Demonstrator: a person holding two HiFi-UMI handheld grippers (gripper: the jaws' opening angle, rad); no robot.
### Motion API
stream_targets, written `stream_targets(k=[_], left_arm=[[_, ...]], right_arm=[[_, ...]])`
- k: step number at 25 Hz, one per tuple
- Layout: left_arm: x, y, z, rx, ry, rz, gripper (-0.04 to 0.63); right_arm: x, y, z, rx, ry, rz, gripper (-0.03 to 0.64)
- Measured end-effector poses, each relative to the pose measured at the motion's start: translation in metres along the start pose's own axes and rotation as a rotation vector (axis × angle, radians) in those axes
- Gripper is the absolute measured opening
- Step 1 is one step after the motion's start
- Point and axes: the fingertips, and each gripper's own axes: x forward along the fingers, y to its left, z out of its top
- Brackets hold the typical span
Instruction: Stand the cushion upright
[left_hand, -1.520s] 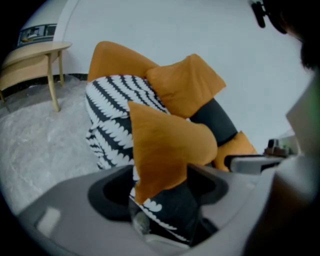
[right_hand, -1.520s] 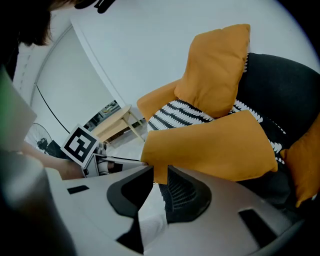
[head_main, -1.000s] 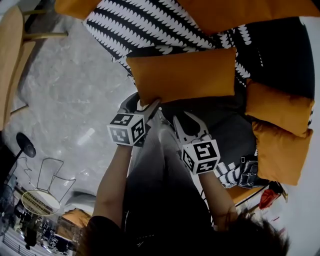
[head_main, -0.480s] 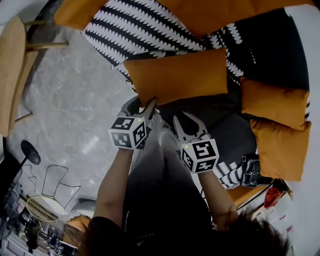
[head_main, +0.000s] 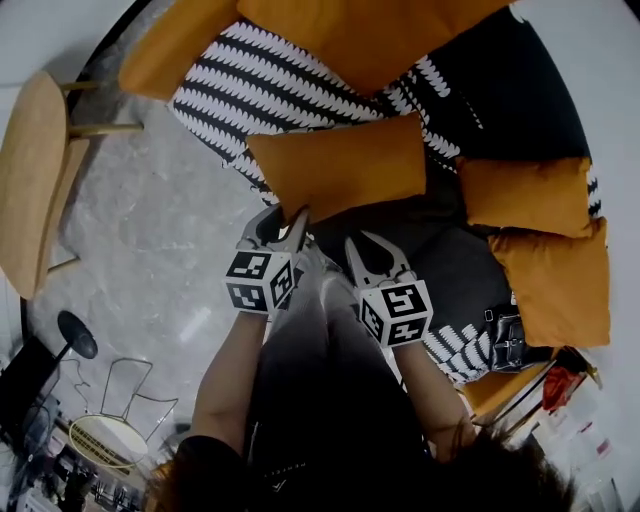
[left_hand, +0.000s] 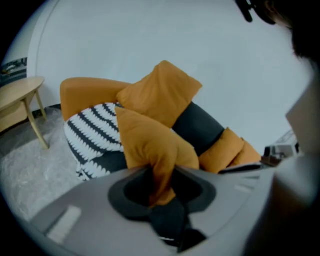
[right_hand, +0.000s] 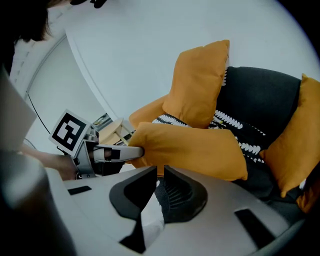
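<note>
An oblong orange cushion (head_main: 340, 165) lies across the dark sofa seat, its near left corner lifted. My left gripper (head_main: 285, 218) has that corner between its jaws, which are closing and pinch the fabric. In the left gripper view the cushion (left_hand: 150, 145) bunches into a fold between the jaws of the left gripper (left_hand: 159, 172). My right gripper (head_main: 368, 245) hangs just right of it, below the cushion's front edge and apart from it. In the right gripper view the cushion (right_hand: 190, 147) lies beyond the right gripper (right_hand: 160, 172), whose jaws are shut and hold nothing.
A black-and-white patterned throw (head_main: 270, 80) covers the sofa's left part. Two orange cushions (head_main: 520, 195) (head_main: 550, 285) lean at the right, a bigger one (head_main: 370, 35) at the back. A dark handbag (head_main: 505, 340) sits lower right. A wooden side table (head_main: 35, 170) stands on the grey floor (head_main: 150, 260).
The left jaws have narrowed on the cushion's corner. Both grippers and that corner have moved up in the head view. The right gripper still holds nothing.
</note>
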Motion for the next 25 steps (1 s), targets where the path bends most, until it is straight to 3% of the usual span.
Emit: stream_targets(k=[10, 17, 25], left_arm=[[-0.023, -0.022, 0.049, 0.128, -0.032, -0.052, 0.106], [-0.04, -0.044, 0.069, 0.186, 0.004, -0.087, 0.098], [-0.044, -0.08, 0.101, 0.342, 0.054, -0.191, 0.097]], right_arm=[[-0.031, -0.002, 0.03, 0.034, -0.087, -0.075, 0.032], [-0.062, 0.008, 0.041, 0.068, -0.099, -0.089, 0.031], [-0.089, -0.002, 0.067, 0.134, -0.178, -0.153, 0.03]])
